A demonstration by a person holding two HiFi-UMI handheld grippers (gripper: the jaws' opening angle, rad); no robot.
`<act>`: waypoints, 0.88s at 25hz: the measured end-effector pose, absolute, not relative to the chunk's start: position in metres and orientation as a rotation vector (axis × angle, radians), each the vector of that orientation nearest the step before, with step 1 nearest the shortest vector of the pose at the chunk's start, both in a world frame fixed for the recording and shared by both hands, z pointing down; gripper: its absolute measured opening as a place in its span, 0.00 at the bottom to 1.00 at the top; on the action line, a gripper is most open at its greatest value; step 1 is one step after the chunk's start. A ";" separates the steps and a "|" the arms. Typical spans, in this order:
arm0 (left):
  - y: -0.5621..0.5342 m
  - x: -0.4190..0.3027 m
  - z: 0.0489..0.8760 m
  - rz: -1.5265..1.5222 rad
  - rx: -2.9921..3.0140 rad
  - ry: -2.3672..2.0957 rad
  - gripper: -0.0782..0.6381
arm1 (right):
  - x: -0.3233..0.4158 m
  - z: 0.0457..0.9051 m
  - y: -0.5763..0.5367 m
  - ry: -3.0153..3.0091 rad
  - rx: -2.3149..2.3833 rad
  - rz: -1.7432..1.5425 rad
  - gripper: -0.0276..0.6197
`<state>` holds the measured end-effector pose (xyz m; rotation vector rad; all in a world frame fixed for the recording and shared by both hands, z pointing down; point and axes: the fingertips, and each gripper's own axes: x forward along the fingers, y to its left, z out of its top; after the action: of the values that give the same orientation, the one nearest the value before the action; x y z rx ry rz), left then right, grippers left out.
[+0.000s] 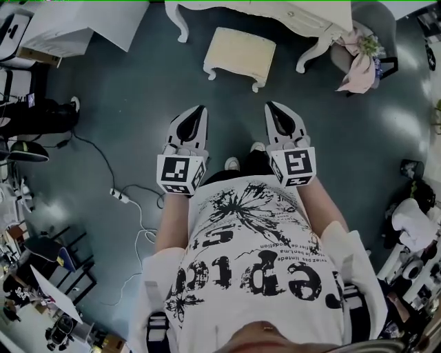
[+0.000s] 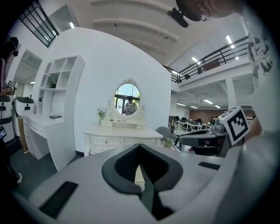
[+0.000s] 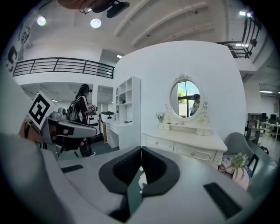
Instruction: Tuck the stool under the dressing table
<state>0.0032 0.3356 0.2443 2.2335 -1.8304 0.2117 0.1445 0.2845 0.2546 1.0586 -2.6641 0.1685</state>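
Dark floor [image 1: 138, 89], open office. Stool [image 1: 240, 55] stands just before dressing table [image 1: 275, 10], not under it. Left gripper [image 1: 198, 112], right gripper [image 1: 271, 107]: jaws pressed together, empty. Oval mirror [image 2: 127, 99] shows only in gripper views.

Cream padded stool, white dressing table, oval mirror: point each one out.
cream padded stool [image 1: 241, 54], head view, middle of its seat.
white dressing table [image 1: 275, 12], head view, its top.
oval mirror [image 3: 186, 98], right gripper view, the glass.

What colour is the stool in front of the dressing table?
The stool has a pale cream seat and white legs, clearest in the head view.
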 end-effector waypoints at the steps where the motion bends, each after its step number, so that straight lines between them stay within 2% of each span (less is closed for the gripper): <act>1: 0.321 0.004 0.248 0.223 2.242 -1.818 0.14 | 0.143 0.258 0.271 -2.660 1.066 0.173 0.07; 12: 0.142 -0.010 0.282 0.283 2.208 -1.787 0.14 | 0.129 0.296 0.099 -2.644 1.097 0.355 0.07; 22: 0.036 -0.018 0.332 0.393 2.270 -1.684 0.14 | 0.113 0.356 0.002 -2.538 1.082 0.438 0.07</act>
<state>-0.0183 0.0357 0.3323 2.2703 -1.6838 0.3933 0.1125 0.0021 0.3559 1.0817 -2.5382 0.4376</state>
